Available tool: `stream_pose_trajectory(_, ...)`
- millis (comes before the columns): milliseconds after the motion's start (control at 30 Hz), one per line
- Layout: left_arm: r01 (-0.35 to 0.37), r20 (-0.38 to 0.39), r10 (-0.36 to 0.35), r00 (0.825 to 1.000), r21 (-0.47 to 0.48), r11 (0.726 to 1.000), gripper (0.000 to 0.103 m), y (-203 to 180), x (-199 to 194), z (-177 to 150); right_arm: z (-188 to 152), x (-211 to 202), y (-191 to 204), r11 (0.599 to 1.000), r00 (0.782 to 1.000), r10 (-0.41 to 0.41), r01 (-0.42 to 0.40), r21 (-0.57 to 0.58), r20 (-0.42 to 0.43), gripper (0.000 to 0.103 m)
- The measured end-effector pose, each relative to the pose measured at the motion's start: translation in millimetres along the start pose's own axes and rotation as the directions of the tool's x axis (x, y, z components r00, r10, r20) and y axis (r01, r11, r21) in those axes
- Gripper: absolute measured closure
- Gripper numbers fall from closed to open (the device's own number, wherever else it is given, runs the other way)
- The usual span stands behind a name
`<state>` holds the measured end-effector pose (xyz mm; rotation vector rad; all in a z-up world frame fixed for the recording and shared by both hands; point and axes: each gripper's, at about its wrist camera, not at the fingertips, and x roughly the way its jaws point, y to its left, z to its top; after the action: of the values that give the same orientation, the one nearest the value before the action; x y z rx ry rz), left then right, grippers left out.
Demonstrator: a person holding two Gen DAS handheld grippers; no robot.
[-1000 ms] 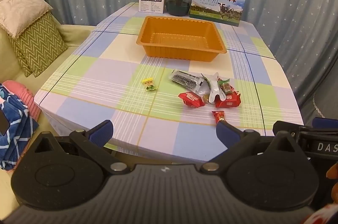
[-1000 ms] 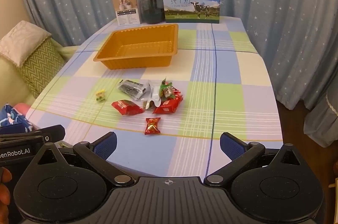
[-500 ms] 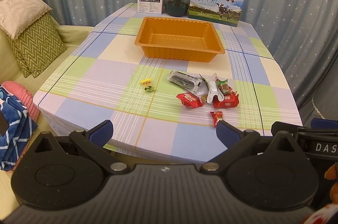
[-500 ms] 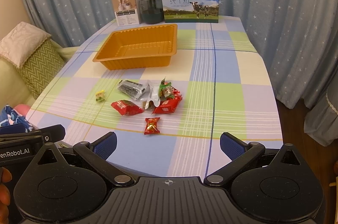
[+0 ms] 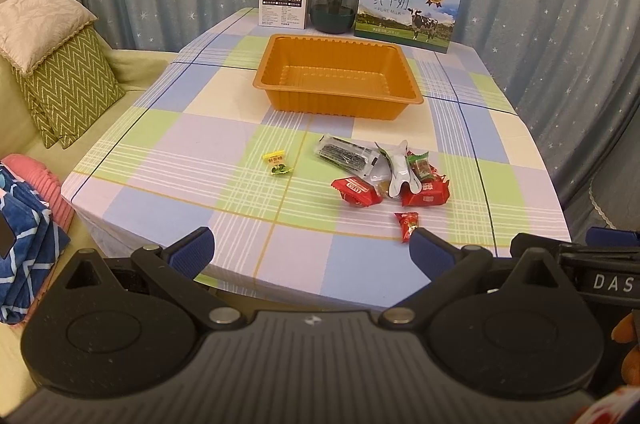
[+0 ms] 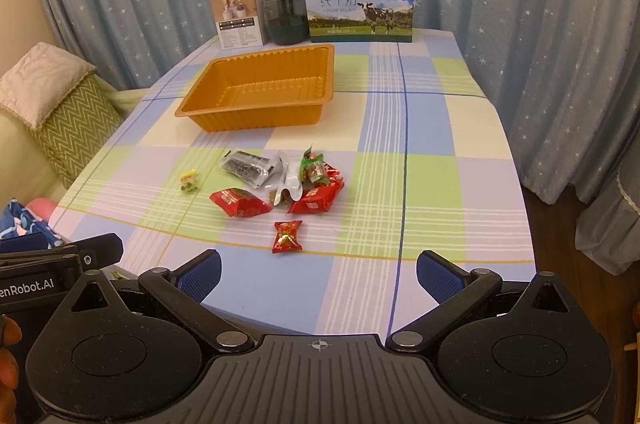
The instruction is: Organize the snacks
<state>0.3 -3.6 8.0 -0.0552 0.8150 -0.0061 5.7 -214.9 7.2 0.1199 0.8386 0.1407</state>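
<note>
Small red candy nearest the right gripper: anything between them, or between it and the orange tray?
Nothing between the right gripper and the small red candy. The snack pile lies between the candy and the orange tray.

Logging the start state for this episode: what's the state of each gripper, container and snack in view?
left gripper: open, holds nothing
right gripper: open, holds nothing
orange tray: empty, upright
snack pile: loose on the tablecloth, outside the tray
red candy: wrapped, lying apart, nearest the grippers
yellow candy: wrapped, lying alone
glass jar: lid on
milk carton: upright
</note>
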Motion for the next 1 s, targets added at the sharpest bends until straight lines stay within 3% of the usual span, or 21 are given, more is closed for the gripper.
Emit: stream_pose_trajectory(1000, 0.003, 0.002, -0.003, 1.0, 0.0, 1.0, 0.0, -1.7, -2.2, 1.1, -0.5, -0.6, -1.4, 1.0, 1.0, 0.0, 0.0, 0.004, 0.001, 0.0)
